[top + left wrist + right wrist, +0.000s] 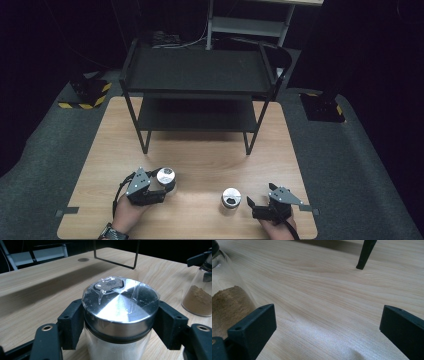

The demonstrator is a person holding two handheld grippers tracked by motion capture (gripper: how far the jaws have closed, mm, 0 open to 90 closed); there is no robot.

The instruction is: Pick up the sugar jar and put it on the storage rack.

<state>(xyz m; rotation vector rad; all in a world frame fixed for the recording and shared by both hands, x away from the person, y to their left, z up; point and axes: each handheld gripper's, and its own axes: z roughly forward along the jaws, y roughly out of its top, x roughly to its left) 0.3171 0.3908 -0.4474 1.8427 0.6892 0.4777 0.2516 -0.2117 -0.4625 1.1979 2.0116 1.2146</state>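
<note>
Left tool [117, 325] clamps unlabelled jar [120, 312].

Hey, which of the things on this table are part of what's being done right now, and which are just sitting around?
In the job:
- left gripper, shut on the jar of white powder
- jar of brown powder, beside the open right gripper

Just lying about:
- black two-tier shelf at the table's far side
- wooden table itself

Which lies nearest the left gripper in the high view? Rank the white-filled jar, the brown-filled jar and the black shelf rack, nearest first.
1. White-filled jar: clamped between the left gripper's jaws, front left of the table.
2. Brown-filled jar: to its right, beside the right gripper.
3. Black shelf rack: at the table's far edge.
</note>
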